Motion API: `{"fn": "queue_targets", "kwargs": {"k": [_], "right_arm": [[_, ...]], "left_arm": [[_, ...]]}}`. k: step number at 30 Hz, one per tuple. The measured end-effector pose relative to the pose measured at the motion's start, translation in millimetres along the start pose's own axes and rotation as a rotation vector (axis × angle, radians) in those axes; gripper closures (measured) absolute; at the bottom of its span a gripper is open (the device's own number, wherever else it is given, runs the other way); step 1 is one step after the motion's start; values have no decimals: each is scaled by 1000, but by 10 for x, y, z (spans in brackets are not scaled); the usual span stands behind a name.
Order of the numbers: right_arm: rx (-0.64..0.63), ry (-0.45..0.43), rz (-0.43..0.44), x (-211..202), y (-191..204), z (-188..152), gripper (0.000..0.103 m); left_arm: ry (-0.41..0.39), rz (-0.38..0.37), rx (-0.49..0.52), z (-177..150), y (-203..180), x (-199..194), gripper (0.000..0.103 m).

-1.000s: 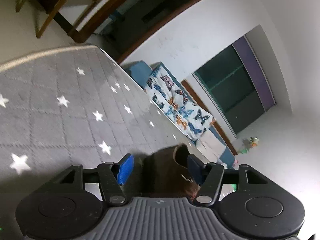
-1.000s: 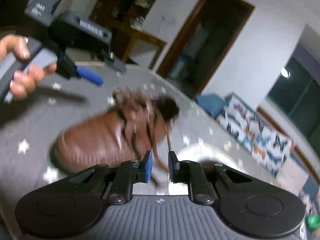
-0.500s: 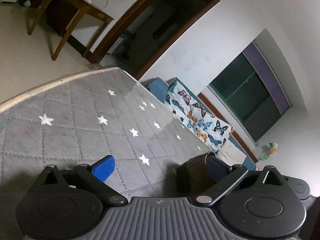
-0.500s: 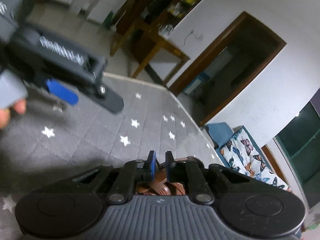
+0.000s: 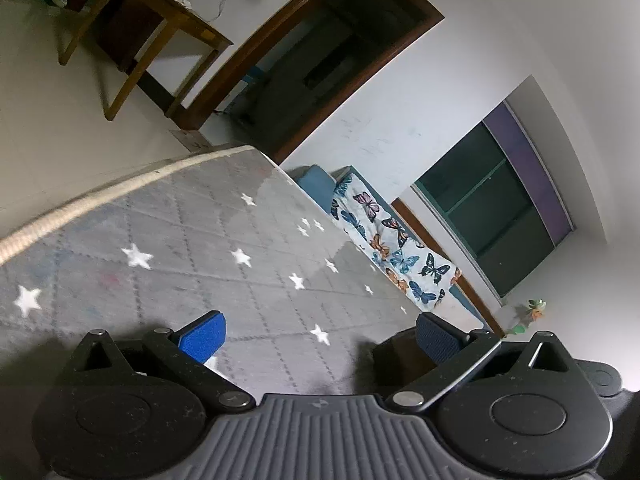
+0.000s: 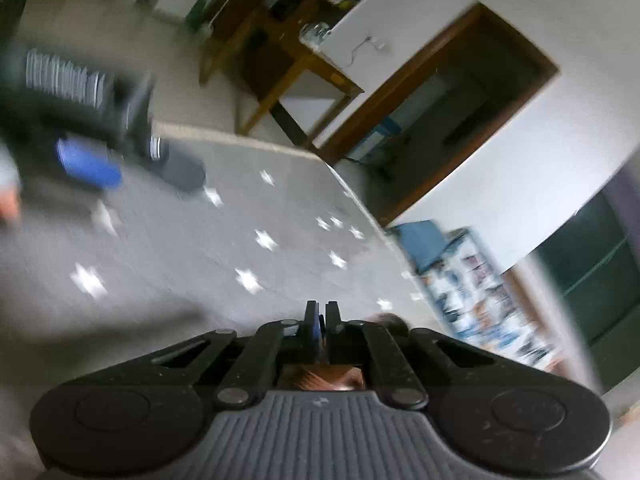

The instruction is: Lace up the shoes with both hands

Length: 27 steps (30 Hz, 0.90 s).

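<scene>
Brown leather shoe (image 6: 320,378) sits under the clenched right claw (image 6: 321,314); bring the wide-open, empty left claw (image 5: 320,334) back gently.

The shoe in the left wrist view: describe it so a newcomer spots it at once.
Start at the grey star-patterned mat that fills the middle. Follow it down to its lower right, just behind the gripper's right blue finger pad. The shoe is the dark brown lump there, the only brown thing on the mat.

A grey quilted mattress (image 5: 192,248) with white stars carries a brown shoe (image 6: 332,378), mostly hidden.
</scene>
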State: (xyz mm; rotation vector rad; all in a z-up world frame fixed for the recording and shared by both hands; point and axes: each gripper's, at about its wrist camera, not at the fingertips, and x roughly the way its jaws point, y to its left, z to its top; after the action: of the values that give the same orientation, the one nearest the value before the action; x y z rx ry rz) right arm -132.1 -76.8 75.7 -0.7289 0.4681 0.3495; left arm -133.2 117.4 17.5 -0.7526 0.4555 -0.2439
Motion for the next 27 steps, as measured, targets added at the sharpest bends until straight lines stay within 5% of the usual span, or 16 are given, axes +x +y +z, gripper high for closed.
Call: {"fn": "queue_targets", "kwargs": {"k": [4,8,9,13,17,24,27], "right_arm": [[136,-65,201,-249,67,150,102],[156,-175,241,-549,69,132,91],[159,-194,245,-618,51,106,81],[125,-232,157,-869,-81,-87,69],[198,-169,53,-882,-362,-389,67],[408,-61,-18,-745,-823,-980,54],[448,-45,-25,-688,-928,-1194,46]], "left_arm": [[-17,20,4,62,85,-50,0],[-28,52,11,89,146,-107,0],[-28,58,17,89,142,-115,0],[-4,44,41,55,62,-118,0],[62,-31,53,-65,-136,-101,0],[239,-203,-93,-386,-381,141,0],[247,-166,48,-449,-554,229,1]]}}
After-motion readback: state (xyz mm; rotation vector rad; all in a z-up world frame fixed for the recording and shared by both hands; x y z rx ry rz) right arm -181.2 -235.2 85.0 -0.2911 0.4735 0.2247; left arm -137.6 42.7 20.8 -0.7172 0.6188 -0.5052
